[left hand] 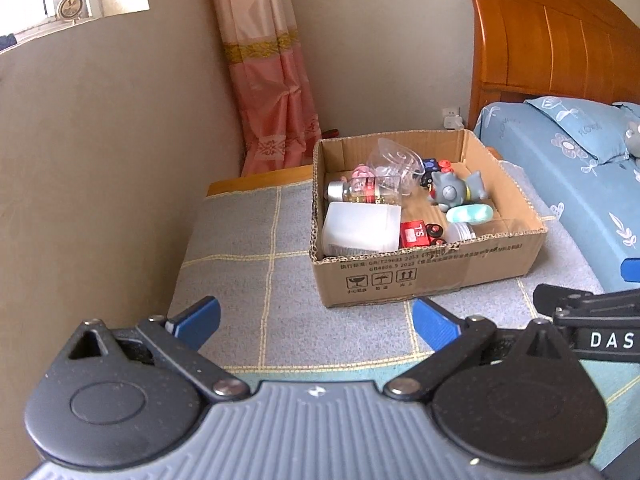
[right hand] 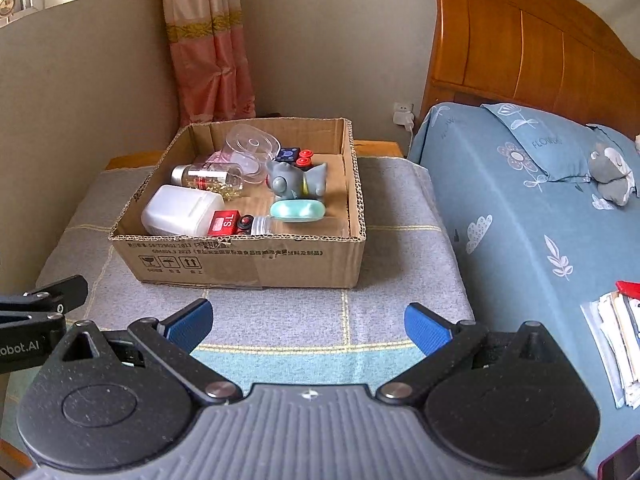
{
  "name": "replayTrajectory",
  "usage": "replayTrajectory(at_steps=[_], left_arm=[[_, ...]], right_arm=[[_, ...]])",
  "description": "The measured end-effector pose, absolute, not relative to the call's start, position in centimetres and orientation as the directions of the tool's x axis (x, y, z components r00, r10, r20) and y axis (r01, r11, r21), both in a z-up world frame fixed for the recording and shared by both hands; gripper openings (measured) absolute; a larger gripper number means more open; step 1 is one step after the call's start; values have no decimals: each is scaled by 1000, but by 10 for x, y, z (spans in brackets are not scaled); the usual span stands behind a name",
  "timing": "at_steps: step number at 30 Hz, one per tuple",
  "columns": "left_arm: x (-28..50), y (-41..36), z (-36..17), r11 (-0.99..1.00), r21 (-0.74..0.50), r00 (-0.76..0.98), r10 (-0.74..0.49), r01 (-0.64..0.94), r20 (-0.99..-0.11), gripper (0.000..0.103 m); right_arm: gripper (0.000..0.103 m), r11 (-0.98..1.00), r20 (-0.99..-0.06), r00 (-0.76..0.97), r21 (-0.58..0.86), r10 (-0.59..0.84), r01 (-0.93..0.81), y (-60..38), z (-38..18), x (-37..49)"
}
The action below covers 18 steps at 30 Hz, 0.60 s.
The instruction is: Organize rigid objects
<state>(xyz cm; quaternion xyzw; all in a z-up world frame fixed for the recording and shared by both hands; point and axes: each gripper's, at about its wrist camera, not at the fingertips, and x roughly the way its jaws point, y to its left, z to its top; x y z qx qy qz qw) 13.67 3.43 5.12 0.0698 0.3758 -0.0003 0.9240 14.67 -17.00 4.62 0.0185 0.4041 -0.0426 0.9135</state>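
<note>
Ahead of both your claws, the shallow brown corrugated cardboard box (right hand: pixel 248 260) sits on the grey checked cloth (right hand: pixel 280 312) and holds the whole jumble. The white translucent plastic jug (right hand: pixel 180 210) lies on its side at the near left, and the small red toy block with black wheels (right hand: pixel 229 223) touches it. Behind them lie the clear glass bottle with a silver cap (right hand: pixel 208 178) and the clear plastic cup tipped on its side (right hand: pixel 250 152). The grey plastic elephant figure (right hand: pixel 296 180) stands just behind the mint-green oval case (right hand: pixel 297 210).

Your right gripper (right hand: pixel 308 326) and left gripper (left hand: pixel 316 322) both hover short of the box wall, blue pads spread wide, holding nothing.

The pieces lean on each other, so pulling one out would probably roll the bottle or cup. The round glass looks likely to slip from a shallow pinch. Coming in low, you may catch the near wall and shove the light box along the cloth. Your claws are close together, so reaching at once risks a clash.
</note>
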Motion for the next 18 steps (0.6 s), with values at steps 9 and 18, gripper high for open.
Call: replayTrajectory(at_steps=[9,18], left_arm=[[136,34,53,991,132,722,66,35,-688,102],[134,31,53,988,156,734,104,3,-671,102]], right_arm=[[103,995,-737,673,1,-64,96,-172,46,146],[103,995,-734,675,-9,-75,100,-169,46,146]])
